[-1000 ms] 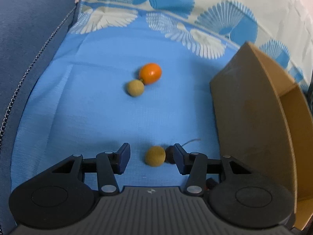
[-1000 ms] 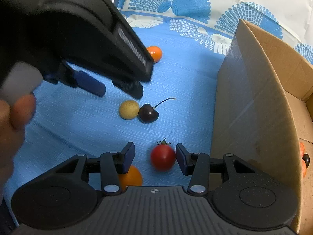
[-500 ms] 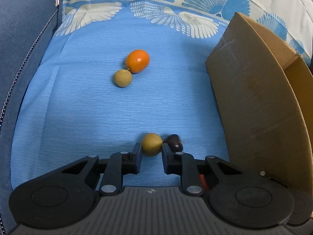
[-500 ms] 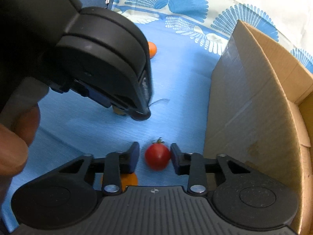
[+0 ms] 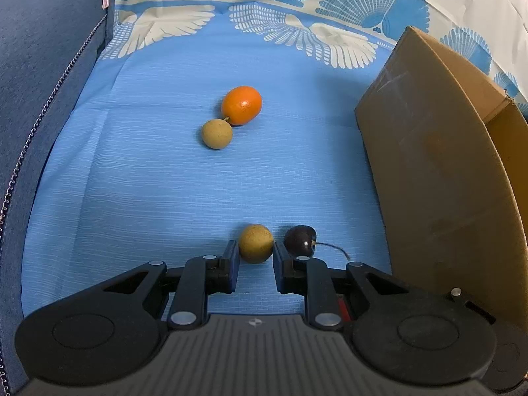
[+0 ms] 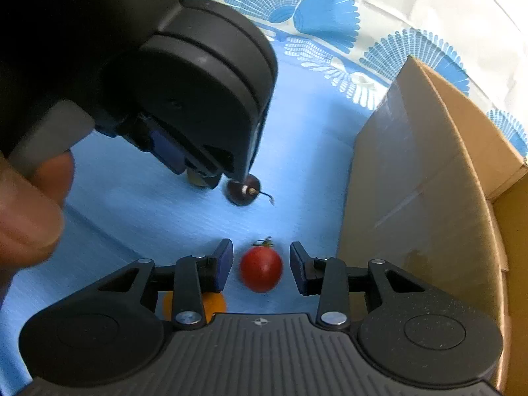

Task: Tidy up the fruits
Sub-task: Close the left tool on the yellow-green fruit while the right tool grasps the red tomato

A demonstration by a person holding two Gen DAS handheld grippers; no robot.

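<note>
In the left wrist view my left gripper (image 5: 255,250) is shut on a tan longan (image 5: 255,243) that rests on the blue cloth. A dark cherry (image 5: 299,237) with a stem lies just right of the right finger. Farther off lie a second longan (image 5: 216,133) and an orange kumquat (image 5: 242,105), touching. In the right wrist view my right gripper (image 6: 260,264) is open around a red cherry tomato (image 6: 261,269), with gaps on both sides. The left gripper's body (image 6: 184,99) fills the upper left, above the cherry (image 6: 242,191).
A cardboard box (image 5: 439,178) stands open at the right, also in the right wrist view (image 6: 422,171). An orange fruit (image 6: 211,303) lies under my right gripper's left finger. A dark blue cushion (image 5: 43,66) borders the cloth on the left.
My left gripper's fingers closed from wide open onto the near longan. My right gripper moved closer to the tomato; its fingers narrowed, then widened a little.
</note>
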